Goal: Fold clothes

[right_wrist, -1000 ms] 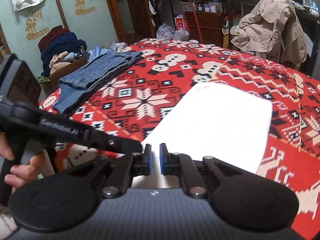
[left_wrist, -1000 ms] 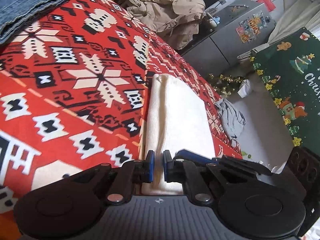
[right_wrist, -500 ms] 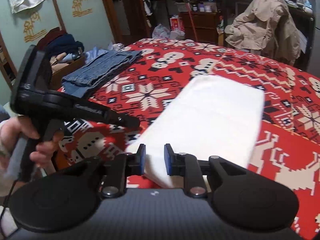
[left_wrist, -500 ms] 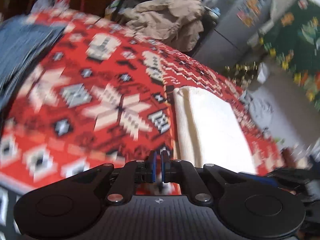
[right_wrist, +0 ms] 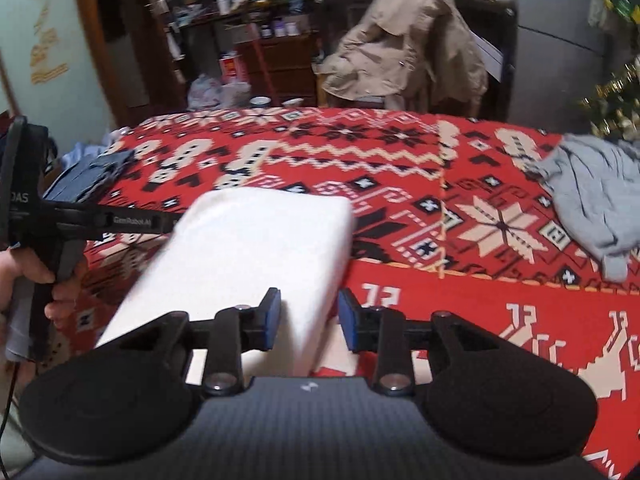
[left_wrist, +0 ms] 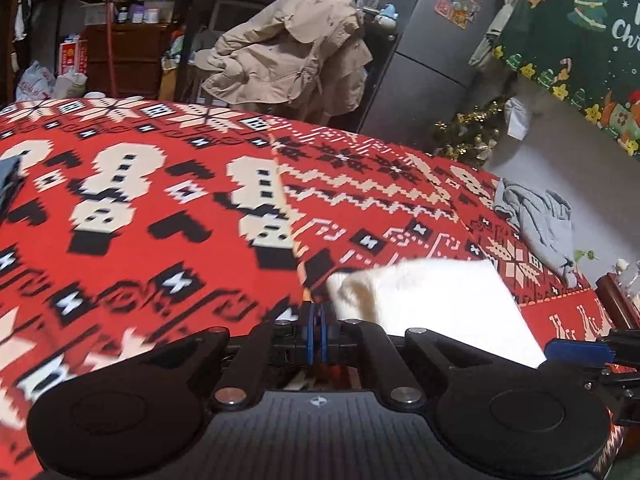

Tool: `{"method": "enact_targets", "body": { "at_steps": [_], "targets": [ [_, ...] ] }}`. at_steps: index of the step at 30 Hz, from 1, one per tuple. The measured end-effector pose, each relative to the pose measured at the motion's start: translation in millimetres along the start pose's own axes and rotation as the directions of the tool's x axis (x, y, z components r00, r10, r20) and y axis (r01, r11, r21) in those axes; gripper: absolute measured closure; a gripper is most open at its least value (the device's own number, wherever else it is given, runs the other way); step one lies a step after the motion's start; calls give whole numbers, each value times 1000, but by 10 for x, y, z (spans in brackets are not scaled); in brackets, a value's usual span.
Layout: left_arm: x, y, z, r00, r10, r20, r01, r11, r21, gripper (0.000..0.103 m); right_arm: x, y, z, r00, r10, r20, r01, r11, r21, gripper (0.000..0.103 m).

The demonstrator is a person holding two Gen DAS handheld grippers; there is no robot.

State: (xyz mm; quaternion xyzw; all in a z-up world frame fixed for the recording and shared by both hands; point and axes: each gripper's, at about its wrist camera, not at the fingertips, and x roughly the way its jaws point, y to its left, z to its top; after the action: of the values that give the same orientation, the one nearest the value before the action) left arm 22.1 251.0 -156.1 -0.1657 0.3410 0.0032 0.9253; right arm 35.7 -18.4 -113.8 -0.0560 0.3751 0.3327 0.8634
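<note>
A folded white garment point(right_wrist: 256, 256) lies on the red patterned bedspread point(right_wrist: 400, 184); it also shows in the left wrist view point(left_wrist: 432, 304). My right gripper point(right_wrist: 308, 320) is open, its fingers either side of the garment's near right edge. My left gripper point(left_wrist: 315, 332) is shut and empty, just left of the garment's corner over the bedspread point(left_wrist: 160, 208). The left gripper's body point(right_wrist: 72, 220) shows at the left of the right wrist view, held by a hand.
A crumpled grey garment point(right_wrist: 596, 196) lies at the bed's right side, also in the left wrist view point(left_wrist: 540, 220). Folded blue jeans point(right_wrist: 88, 176) sit at the left edge. A beige coat point(left_wrist: 288, 52) hangs over a chair behind the bed.
My right gripper has opened and now straddles the white garment's edge. My left gripper has swung left off the garment and stays shut. Both views have turned to the right.
</note>
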Motion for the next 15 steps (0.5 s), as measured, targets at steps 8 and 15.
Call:
{"method": "enact_targets", "body": {
  "at_steps": [8, 15],
  "targets": [
    [25, -125, 14, 1000, 3, -6, -3, 998, 59, 103, 139, 19, 89, 1000, -1, 20, 1, 1000, 29, 65],
    [-95, -192, -85, 1000, 17, -20, -15, 997, 77, 103, 162, 95, 86, 1000, 5, 25, -6, 1000, 15, 64]
  ]
}}
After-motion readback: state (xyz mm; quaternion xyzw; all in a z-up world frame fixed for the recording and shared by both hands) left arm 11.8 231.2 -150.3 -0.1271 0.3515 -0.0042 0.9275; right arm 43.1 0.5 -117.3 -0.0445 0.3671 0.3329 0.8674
